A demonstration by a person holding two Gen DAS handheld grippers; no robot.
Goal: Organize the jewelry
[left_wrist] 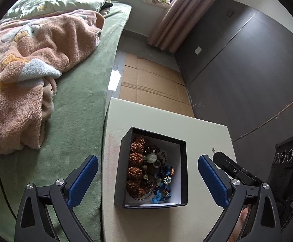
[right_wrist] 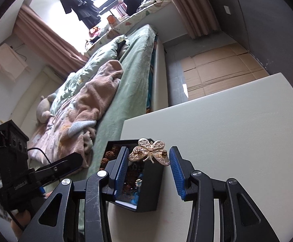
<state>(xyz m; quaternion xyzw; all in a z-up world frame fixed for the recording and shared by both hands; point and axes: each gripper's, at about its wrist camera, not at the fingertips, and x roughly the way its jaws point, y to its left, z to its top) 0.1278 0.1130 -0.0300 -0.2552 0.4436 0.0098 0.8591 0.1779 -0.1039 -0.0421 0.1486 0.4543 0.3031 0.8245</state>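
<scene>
Bed [left_wrist: 82,121] with green cover and pink blanket [left_wrist: 35,76] sits left of the white desk [left_wrist: 206,137]. On the desk, an open black box [left_wrist: 183,171] packed with bead bracelets [left_wrist: 138,169] and blue flower pieces. Left hand-held gripper [left_wrist: 148,178] hangs above the box, jaws spread wide, empty. Right hand-held gripper [right_wrist: 149,169] also spread wide; a gold butterfly brooch [right_wrist: 150,151] sits between its pads over the box's near edge, not visibly clamped; whether it rests on the rim, cannot tell. Brooch looks light, stiff, thin filigree, bendable, pin on back; best pinched across the wings, gently.
</scene>
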